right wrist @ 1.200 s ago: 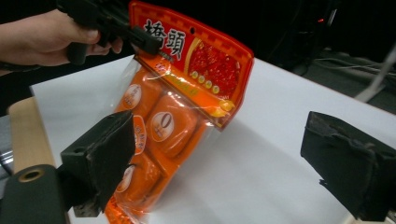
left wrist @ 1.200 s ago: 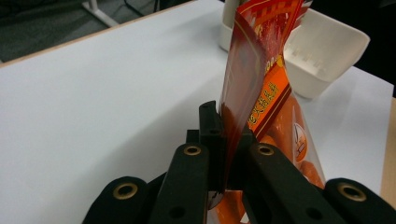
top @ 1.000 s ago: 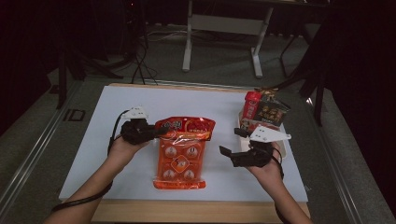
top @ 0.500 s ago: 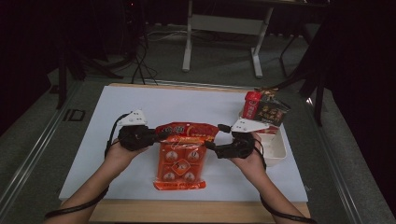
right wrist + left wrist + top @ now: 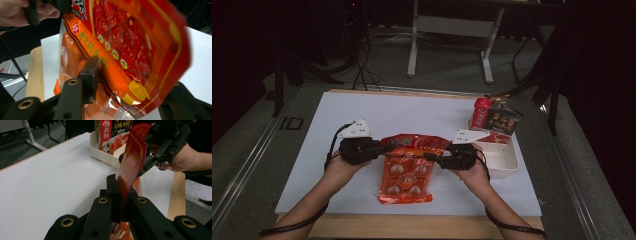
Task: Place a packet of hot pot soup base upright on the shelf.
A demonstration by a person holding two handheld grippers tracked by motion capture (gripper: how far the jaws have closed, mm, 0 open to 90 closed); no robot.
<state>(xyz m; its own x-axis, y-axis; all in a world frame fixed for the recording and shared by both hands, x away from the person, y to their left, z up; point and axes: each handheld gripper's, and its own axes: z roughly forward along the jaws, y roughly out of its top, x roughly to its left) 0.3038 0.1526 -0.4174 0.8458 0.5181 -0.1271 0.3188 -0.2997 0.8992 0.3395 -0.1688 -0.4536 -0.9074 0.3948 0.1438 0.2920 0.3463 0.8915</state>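
A red printed packet hangs between both grippers, above an orange packet that lies flat on the white table. My left gripper is shut on the red packet's left end; in the left gripper view its fingers pinch that edge. My right gripper has just been closing at the packet's right end. In the right gripper view the packet stands between the jaws, one finger close beside it and the other hidden behind it. The pads are not pressing on it.
A white tray stands just right of my right hand, with a red pouch and a dark pouch upright at its far end. The table's wooden front edge runs below the forearms.
My right gripper has moved left from beside the tray to the red packet's right end, and its jaws have narrowed around it. The left gripper has kept its grip on the packet.
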